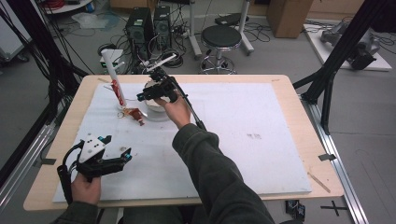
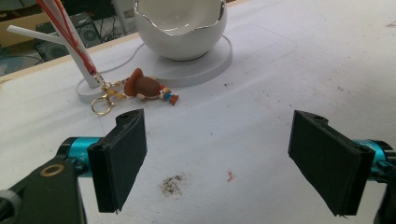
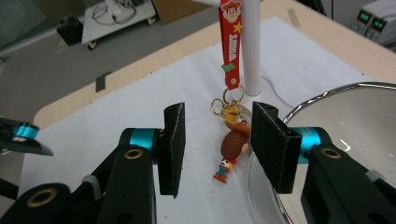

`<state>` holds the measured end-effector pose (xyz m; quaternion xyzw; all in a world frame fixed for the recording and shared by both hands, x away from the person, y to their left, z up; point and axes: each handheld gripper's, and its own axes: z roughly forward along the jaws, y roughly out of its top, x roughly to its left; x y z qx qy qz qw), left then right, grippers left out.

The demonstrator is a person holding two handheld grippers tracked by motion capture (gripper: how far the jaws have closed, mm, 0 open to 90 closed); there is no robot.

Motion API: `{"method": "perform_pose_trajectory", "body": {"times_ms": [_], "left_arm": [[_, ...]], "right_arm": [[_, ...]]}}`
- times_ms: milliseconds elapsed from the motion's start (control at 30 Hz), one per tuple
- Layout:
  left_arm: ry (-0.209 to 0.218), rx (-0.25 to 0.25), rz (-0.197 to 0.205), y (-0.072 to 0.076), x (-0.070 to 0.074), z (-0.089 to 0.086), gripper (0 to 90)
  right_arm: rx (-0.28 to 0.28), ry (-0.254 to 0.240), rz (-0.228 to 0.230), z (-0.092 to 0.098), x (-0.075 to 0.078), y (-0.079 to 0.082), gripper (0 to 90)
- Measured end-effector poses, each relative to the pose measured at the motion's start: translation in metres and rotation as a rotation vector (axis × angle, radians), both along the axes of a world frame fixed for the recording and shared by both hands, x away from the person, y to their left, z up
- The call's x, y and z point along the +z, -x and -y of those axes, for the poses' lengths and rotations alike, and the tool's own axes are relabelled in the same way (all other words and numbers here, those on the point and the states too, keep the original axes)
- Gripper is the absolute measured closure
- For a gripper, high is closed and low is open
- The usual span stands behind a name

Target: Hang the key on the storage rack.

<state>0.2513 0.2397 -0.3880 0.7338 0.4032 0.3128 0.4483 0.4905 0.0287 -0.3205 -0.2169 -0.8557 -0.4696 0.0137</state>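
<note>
The keychain figure (image 3: 232, 148) is left lying on the desk (image 1: 243, 135), its red strap (image 3: 230, 46) hung on the white stand (image 3: 251, 46), near the bowl (image 2: 180, 28). The right tongs (image 3: 217, 144) are held open above it, gripping nothing; the left tongs (image 2: 219, 158) are kept open, well apart.

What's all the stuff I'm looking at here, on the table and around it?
Keychain figure: one, brown with a red strap, lying on the mat by the stand's foot.
Stand: one, white post, far left of the mat; the strap hangs from it.
Bowl: one, white with a silver jagged rim, on a round white base beside the figure.
Mat: one, white, covering the table.
Table: one, light wood.
Stool: one, black, on the floor beyond the table.
Computer towers: two, black, on the floor.
Left gripper: one, black, open, near left of the mat.
Right gripper: one, black, open above the figure.
</note>
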Motion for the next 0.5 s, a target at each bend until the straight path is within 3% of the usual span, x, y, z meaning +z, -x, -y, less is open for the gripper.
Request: {"method": "perform_pose_trajectory", "body": {"times_ms": [233,333,433,500], "left_arm": [[-0.002,0.001,0.001,0.0,0.0,0.0,19.9],[-0.005,0.004,0.0,0.0,0.0,-0.001,19.9],[-0.005,0.006,-0.002,0.0,0.0,-0.001,19.9],[-0.005,0.005,-0.003,0.0,0.0,0.0,19.9]], "right_arm": [[0.003,-0.016,-0.032,0.023,0.004,0.002,47.6],[0.008,-0.05,-0.04,0.031,0.007,0.005,46.1],[0.0,-0.068,-0.012,0.042,0.009,0.011,45.0],[-0.001,-0.071,-0.018,0.048,0.008,0.013,43.7]]}}
